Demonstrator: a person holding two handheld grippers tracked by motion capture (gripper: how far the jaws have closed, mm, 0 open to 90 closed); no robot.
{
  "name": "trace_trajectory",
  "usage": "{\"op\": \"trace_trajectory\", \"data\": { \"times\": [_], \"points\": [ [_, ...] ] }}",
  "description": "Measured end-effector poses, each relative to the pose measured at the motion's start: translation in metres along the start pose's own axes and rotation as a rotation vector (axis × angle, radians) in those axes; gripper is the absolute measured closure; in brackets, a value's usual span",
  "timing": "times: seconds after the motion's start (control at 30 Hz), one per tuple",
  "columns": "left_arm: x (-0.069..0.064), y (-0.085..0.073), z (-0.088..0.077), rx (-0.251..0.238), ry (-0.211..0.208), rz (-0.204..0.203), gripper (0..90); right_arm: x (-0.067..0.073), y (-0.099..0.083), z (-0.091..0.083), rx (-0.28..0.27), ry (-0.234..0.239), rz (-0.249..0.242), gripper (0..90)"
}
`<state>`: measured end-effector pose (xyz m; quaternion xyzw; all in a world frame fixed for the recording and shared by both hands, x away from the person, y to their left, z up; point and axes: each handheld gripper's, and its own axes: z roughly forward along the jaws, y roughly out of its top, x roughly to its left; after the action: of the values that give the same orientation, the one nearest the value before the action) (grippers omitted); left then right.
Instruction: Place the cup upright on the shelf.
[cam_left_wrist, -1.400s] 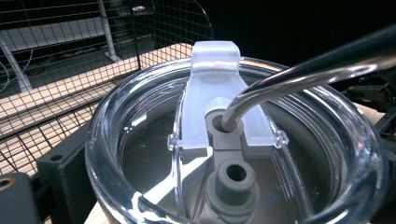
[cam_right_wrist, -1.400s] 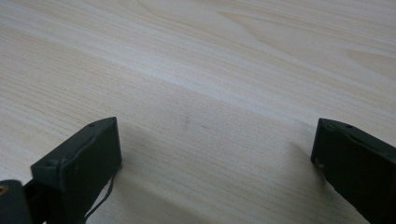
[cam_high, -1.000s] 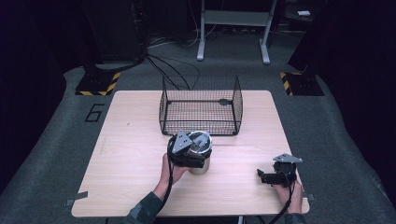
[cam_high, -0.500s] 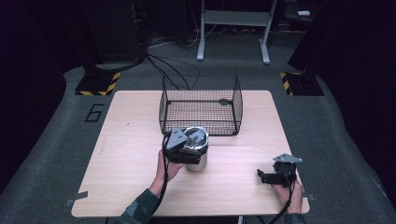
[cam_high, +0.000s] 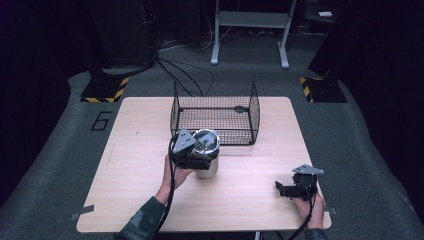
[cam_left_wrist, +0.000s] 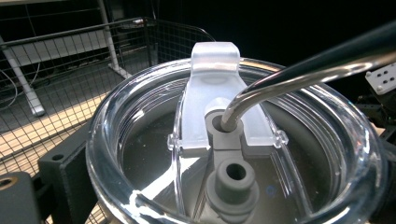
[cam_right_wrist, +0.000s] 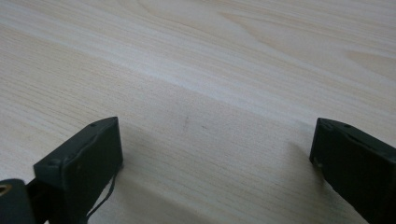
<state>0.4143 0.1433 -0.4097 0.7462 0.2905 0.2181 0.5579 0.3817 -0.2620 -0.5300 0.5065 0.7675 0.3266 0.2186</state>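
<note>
Beside the black wire basket (cam_high: 215, 112), left hand-held gripper (cam_high: 192, 155) clamps the lidded steel tumbler (cam_high: 207, 150) — rigid, slick-walled, best grasped mid-body; right hand-held gripper (cam_high: 290, 189) rests open.

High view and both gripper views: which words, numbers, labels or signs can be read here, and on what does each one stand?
"6": a dark number on the grey floor, left of the table.
Yellow and black hazard stripes, no words: on the two base plates on the floor at the table's far corners.
The cup, its lid and the basket bear no readable text.
</note>
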Motion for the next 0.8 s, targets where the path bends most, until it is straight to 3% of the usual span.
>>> {"op": "trace_trajectory", "data": {
  "times": [0.3, 0.8],
  "points": [
    [0.006, 0.008, -0.002, -0.004, -0.013, -0.009, 4.0, 0.000, 0.000, 0.000, 0.000, 0.000, -0.001, 2.0],
    [0.018, 0.035, -0.008, -0.033, -0.042, -0.008, 4.0, 0.000, 0.000, 0.000, 0.000, 0.000, 0.000, 2.1]
  ]
}}
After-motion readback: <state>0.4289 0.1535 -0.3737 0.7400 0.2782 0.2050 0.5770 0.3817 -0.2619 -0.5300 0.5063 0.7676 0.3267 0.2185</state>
